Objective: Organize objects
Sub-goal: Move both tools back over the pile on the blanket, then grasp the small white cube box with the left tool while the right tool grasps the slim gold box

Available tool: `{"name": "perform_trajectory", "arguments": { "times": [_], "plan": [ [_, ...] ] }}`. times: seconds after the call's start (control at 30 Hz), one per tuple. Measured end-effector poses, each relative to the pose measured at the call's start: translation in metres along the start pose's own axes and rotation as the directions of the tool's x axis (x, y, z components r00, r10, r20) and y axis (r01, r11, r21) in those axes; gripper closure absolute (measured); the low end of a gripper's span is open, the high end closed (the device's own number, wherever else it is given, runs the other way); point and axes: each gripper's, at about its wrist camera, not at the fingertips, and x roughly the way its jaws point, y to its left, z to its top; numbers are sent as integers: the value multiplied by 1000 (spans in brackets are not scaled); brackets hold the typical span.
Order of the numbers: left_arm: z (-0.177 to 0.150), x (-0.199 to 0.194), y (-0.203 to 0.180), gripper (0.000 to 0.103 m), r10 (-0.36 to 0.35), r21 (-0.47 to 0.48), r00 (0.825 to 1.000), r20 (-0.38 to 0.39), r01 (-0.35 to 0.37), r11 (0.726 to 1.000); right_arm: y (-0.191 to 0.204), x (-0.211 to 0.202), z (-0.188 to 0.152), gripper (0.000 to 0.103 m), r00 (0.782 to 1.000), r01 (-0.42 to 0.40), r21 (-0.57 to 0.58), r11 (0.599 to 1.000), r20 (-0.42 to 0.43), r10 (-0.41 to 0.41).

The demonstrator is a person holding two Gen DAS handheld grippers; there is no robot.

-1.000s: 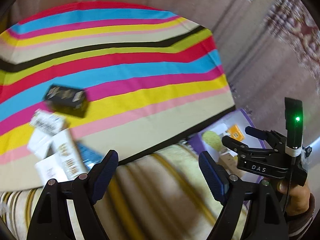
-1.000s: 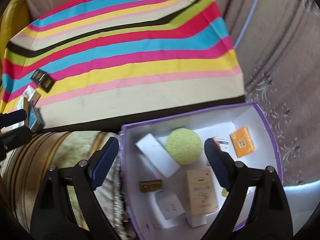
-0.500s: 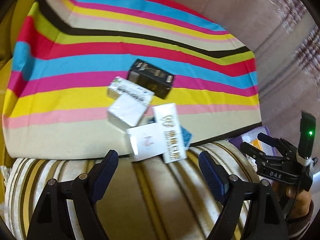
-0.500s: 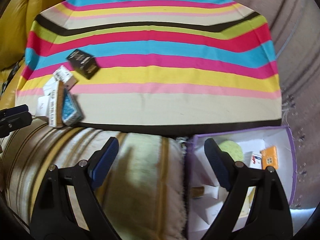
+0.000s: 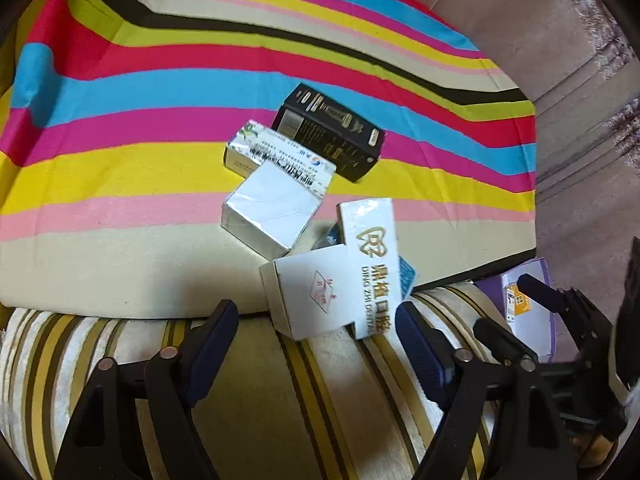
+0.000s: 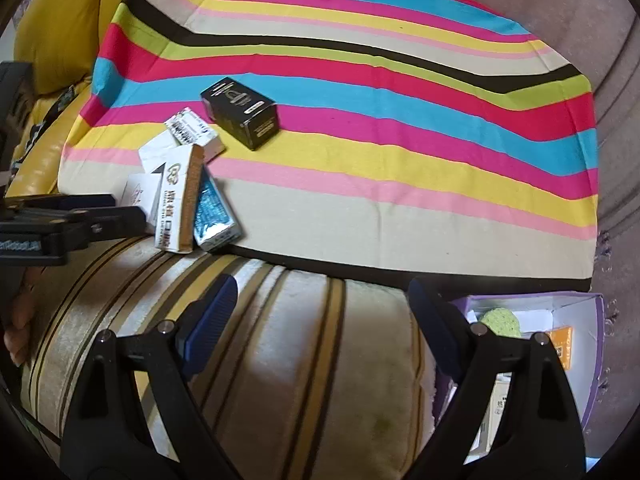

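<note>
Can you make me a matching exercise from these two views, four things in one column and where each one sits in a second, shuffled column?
Things:
1. glossy black rectangular carton
2. round pale green sponge
3. blue foil-patterned flat packet
4. small orange cardboard box

Places:
A. inside the purple-walled storage box, against its right wall
B. farthest back in the pile, on the pink and blue stripes of the striped cloth
C. inside the purple-walled storage box, left of the orange one
D. at the cloth's near black edge, tucked beside the tall white carton with gold lettering

Pairs: 1-B, 2-C, 3-D, 4-A
</note>
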Motion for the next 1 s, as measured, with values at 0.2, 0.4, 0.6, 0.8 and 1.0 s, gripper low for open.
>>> {"name": "perform_trajectory", "arguments": {
  "times": [0.2,0.4,0.6,0.8,1.0],
  "plan": [
    [-1,4,8,51,9,-23,1000,-24,-10,1000,11,3,2,14,1000,-15,-18,1000,-6,15],
    [1,-1,24,55,62,-43,998,-14,-63,997,25,5,7,14,999,-48,-41,998,-11,47],
    [2,-10,38,57,98,-57,995,12,-97,994,49,6,16,14,997,-81,-92,992,0,81],
    [-2,-22,47,58,94,-58,995,45,-91,994,76,10,27,14,995,-94,-162,982,4,96],
    [-2,-31,55,58,94,-67,992,82,-89,994,101,21,36,14,1000,-29,-235,972,5,31]
  ]
}}
